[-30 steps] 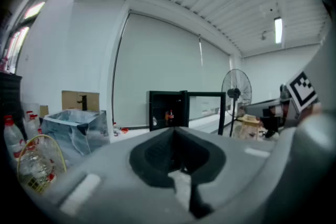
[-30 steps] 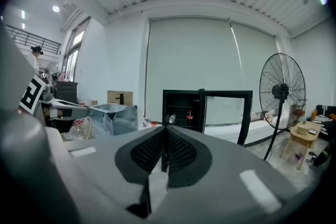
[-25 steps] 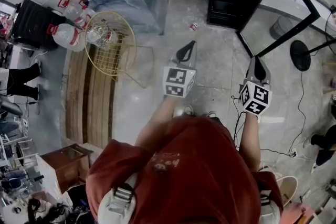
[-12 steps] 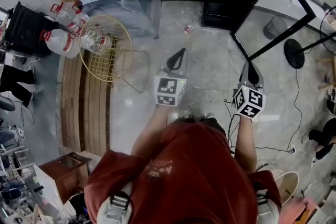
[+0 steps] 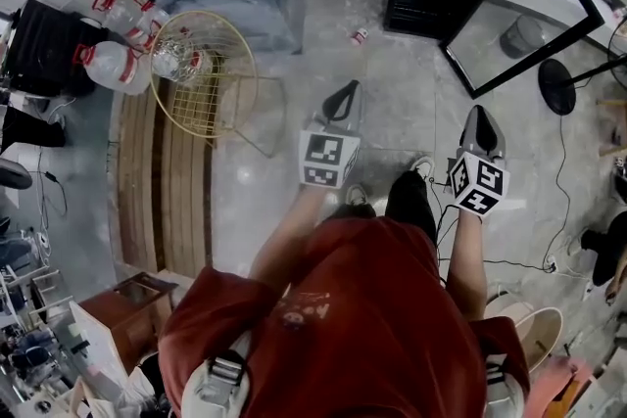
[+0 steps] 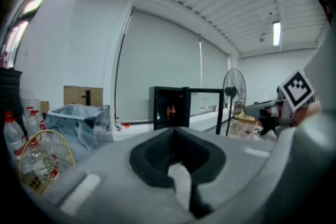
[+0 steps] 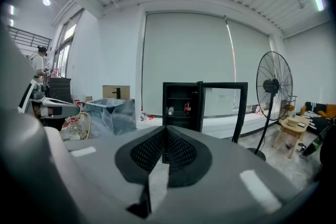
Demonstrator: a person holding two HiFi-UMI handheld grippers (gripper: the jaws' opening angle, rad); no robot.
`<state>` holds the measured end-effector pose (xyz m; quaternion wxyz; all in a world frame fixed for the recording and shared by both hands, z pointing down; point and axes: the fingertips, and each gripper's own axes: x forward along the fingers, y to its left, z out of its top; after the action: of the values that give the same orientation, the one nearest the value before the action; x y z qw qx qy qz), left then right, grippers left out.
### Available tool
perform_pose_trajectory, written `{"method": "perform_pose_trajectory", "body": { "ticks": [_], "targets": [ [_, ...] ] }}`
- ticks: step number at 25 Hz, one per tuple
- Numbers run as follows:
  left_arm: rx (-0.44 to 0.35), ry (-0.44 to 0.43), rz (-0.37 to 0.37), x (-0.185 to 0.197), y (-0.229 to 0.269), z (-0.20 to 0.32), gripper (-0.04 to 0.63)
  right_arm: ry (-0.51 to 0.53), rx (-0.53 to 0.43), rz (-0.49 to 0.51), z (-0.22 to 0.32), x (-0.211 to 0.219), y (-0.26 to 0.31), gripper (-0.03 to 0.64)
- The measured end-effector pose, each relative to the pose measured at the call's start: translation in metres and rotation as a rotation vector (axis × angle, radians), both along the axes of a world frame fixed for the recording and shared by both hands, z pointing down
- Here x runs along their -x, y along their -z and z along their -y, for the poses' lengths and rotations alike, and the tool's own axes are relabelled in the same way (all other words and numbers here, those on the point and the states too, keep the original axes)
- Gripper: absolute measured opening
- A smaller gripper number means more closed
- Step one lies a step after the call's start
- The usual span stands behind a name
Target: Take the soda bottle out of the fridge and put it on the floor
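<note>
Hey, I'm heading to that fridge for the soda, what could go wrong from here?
The black cable trails over the floor to your right and could trip you. The open fridge door juts into your path, so the right gripper might clip it. The small item lying before the fridge could get kicked.

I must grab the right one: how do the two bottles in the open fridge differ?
The soda bottle is dark with a red label; the pale bottle looks clear or white. The soda bottle stands to the right and looks taller than the pale bottle. Both sit on one shelf of the open fridge.
</note>
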<state>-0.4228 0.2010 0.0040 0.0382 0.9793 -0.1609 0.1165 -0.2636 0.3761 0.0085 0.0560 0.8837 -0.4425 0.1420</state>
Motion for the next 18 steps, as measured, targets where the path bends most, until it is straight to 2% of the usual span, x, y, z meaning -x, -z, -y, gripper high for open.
{"method": "perform_pose_trajectory", "body": {
  "ticks": [9,14,18],
  "targets": [
    [-0.013,-0.015,0.026,-0.027,-0.011,0.005,0.0,0.021,-0.011,0.037,0.014,-0.022,-0.02,-0.002],
    [-0.017,-0.019,0.052,-0.067,-0.016,0.013,0.0,0.032,-0.014,0.068,0.023,-0.061,-0.034,-0.002],
    [-0.024,-0.007,0.066,-0.115,-0.019,0.018,0.0,0.035,-0.018,0.082,0.028,-0.111,-0.041,-0.002]
  ]
}}
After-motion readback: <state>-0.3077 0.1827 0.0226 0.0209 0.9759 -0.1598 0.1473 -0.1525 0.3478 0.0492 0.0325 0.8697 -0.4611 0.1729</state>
